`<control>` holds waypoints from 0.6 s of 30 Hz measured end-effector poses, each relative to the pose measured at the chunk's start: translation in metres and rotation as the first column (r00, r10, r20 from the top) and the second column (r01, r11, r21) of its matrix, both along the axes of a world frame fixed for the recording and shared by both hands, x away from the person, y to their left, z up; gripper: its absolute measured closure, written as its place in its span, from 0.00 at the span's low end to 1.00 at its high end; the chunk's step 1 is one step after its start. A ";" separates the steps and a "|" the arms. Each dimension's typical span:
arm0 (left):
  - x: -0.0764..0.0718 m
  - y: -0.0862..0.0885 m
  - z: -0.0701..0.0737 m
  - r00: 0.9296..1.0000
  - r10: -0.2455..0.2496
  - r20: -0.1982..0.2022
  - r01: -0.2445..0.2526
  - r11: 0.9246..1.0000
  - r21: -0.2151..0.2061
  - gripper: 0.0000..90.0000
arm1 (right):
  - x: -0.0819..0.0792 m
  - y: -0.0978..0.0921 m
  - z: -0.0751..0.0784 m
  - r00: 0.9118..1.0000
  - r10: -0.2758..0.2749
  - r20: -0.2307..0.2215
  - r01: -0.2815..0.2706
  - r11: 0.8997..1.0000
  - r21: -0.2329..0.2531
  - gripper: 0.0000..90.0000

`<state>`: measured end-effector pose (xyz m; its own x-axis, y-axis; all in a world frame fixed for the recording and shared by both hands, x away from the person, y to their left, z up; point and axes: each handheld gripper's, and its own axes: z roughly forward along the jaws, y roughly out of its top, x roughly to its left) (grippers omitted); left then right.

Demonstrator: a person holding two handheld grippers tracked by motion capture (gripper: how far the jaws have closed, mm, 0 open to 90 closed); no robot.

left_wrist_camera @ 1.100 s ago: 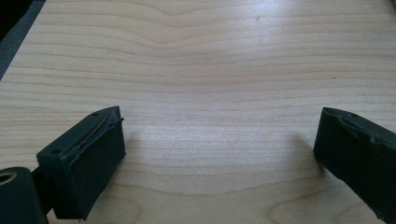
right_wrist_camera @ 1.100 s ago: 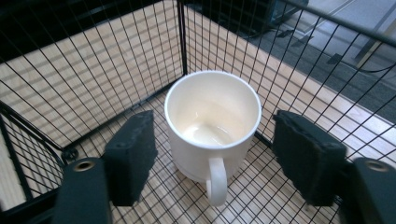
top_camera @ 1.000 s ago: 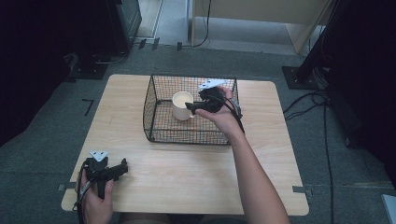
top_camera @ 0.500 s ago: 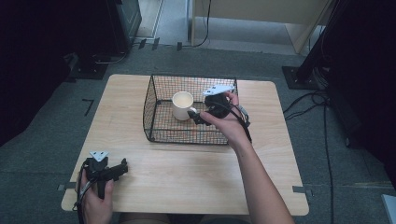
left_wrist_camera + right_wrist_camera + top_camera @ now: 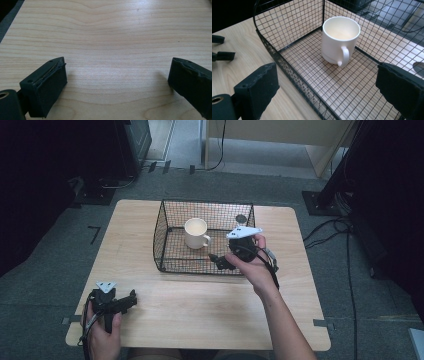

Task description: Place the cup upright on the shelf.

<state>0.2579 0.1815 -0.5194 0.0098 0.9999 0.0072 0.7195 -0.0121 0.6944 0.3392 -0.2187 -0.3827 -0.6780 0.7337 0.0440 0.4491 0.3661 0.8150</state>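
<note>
two grippers were at work, and only one had moved. nearest, at about seven o'clock on the table, the left gripper rested in its hand as before, its jaws spread wide over bare, pale wood grain with nothing between them. further out, at about two o'clock from it, the right gripper had drawn back from the mug since a second earlier and now hung over the near rim of the wire basket, jaws wide apart and empty. i judged this a release: the mug had been set down and let go, so the placing looked done. the mug stood upright on the basket floor toward the far left, its handle turned toward the right gripper. it was smooth, cream, glazed and cylindrical; the basket was thin black mesh, square-gridded, with rounded corners. the jaw pads were matt black blocks, worn and ragged along their edges.
</note>
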 end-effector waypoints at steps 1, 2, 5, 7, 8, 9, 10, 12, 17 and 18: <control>0.000 0.000 0.000 1.000 0.000 0.000 0.000 1.000 0.000 0.02 | -0.002 -0.001 -0.001 1.000 0.002 0.001 -0.002 1.000 0.000 0.05; 0.000 0.000 0.000 1.000 0.000 0.000 0.000 1.000 0.000 0.02 | -0.005 -0.002 -0.002 1.000 0.003 0.003 -0.003 1.000 -0.001 0.05; 0.000 0.000 0.000 1.000 0.000 0.000 0.000 1.000 0.000 0.02 | -0.014 -0.007 -0.005 1.000 0.001 0.005 -0.001 1.000 -0.001 0.05; 0.000 0.000 0.000 1.000 0.000 -0.001 0.000 1.000 0.000 0.02 | -0.019 -0.010 -0.007 1.000 0.000 0.012 0.000 1.000 -0.008 0.04; 0.000 0.000 0.000 1.000 0.000 0.000 0.000 1.000 0.000 0.02 | -0.022 -0.011 -0.008 1.000 -0.003 0.013 0.003 1.000 -0.012 0.05; 0.000 0.000 0.000 1.000 0.000 0.000 0.000 1.000 0.000 0.02 | -0.024 -0.014 -0.009 1.000 -0.003 0.018 0.003 1.000 -0.018 0.05; 0.000 0.000 0.000 1.000 0.000 0.000 0.000 1.000 0.000 0.02 | -0.026 -0.015 -0.010 1.000 -0.002 0.019 0.002 1.000 -0.017 0.05; 0.000 0.000 0.000 1.000 0.000 0.000 0.000 1.000 0.001 0.02 | -0.030 -0.018 -0.011 1.000 -0.003 0.018 0.003 1.000 -0.017 0.05; 0.000 0.000 0.000 1.000 0.000 0.000 0.000 1.000 0.000 0.02 | -0.041 -0.025 -0.014 1.000 -0.006 0.030 0.007 1.000 -0.018 0.04; 0.000 0.000 0.000 1.000 0.000 0.000 0.000 1.000 0.000 0.02 | -0.043 -0.027 -0.014 0.999 -0.009 0.033 0.010 1.000 -0.021 0.04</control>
